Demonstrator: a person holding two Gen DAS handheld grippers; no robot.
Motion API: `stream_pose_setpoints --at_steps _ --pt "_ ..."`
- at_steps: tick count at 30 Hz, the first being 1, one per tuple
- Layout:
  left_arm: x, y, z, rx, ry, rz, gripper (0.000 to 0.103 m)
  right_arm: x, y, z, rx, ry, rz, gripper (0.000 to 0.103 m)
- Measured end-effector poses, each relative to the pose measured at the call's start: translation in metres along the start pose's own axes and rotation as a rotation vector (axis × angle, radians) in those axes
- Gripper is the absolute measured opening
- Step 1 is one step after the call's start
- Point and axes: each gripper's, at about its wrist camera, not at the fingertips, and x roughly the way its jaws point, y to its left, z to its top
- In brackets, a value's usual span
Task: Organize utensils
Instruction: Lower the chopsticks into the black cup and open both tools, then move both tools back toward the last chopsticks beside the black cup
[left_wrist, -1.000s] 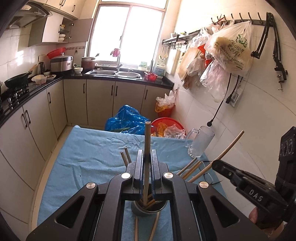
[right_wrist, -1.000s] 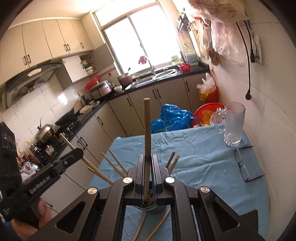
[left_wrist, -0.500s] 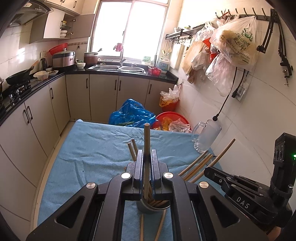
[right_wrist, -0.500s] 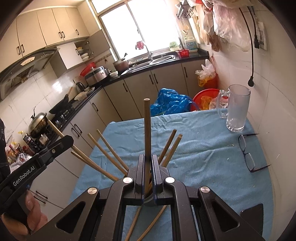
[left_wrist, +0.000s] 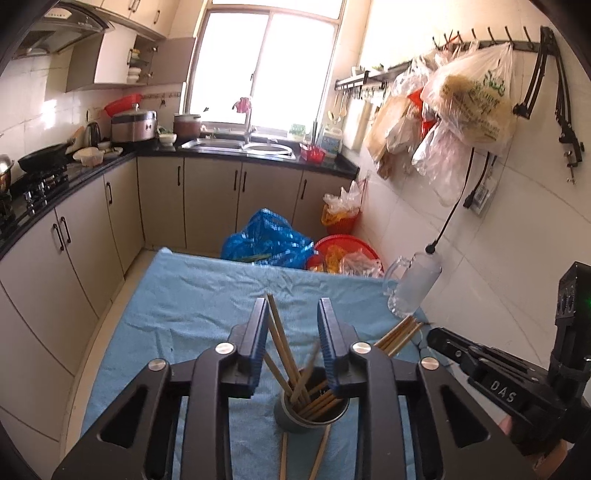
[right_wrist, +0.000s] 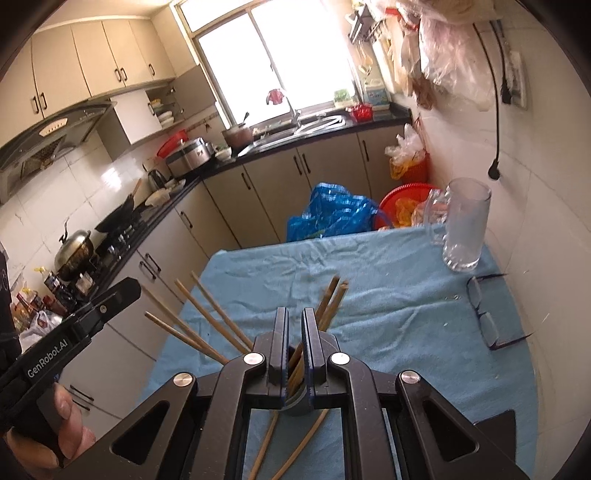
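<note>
A grey metal holder cup (left_wrist: 310, 415) stands on the blue cloth (left_wrist: 192, 302) and holds several wooden chopsticks (left_wrist: 280, 343) that fan out. My left gripper (left_wrist: 291, 314) is open just above the cup, with nothing between its jaws. My right gripper (right_wrist: 293, 325) hangs over the same cup (right_wrist: 295, 400); its jaws stand a narrow gap apart with nothing held, and the chopsticks (right_wrist: 332, 299) rise behind them. Two loose chopsticks (right_wrist: 291, 443) lie on the cloth below the cup. They also show in the left wrist view (left_wrist: 319, 456).
A glass mug (right_wrist: 465, 225) stands at the cloth's far right, with eyeglasses (right_wrist: 487, 321) near it by the tiled wall. Beyond the table are a blue bag (left_wrist: 266, 240), a red basin (left_wrist: 347, 251) and kitchen cabinets (left_wrist: 207, 203).
Both grippers let go of the upright chopsticks they held, which now stand in the cup. The left jaws opened wide and the right jaws parted slightly. Both grippers dropped lower over the cup.
</note>
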Motion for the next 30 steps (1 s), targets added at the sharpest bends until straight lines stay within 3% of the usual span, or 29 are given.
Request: stream_pose_setpoints --at_steps 3,7,11,14,30 --pt "-0.013 0.0 0.006 -0.01 -0.028 -0.001 0.036 -0.018 -0.002 0.006 0.007 -0.036 -0.01 0.019" --pt "-0.035 0.002 0.008 -0.022 -0.079 0.01 0.046 -0.038 -0.008 0.005 0.021 -0.07 -0.045 0.049" --pt "-0.049 0.004 0.002 -0.016 -0.102 0.035 0.056 -0.051 -0.013 -0.004 0.02 -0.079 -0.096 0.059" --pt "-0.053 0.007 -0.008 -0.023 -0.086 0.041 0.057 -0.054 -0.017 -0.014 0.016 -0.071 -0.133 0.064" --pt "-0.045 0.029 -0.074 -0.079 0.069 0.075 0.057 -0.039 -0.033 -0.08 0.026 0.084 -0.197 0.064"
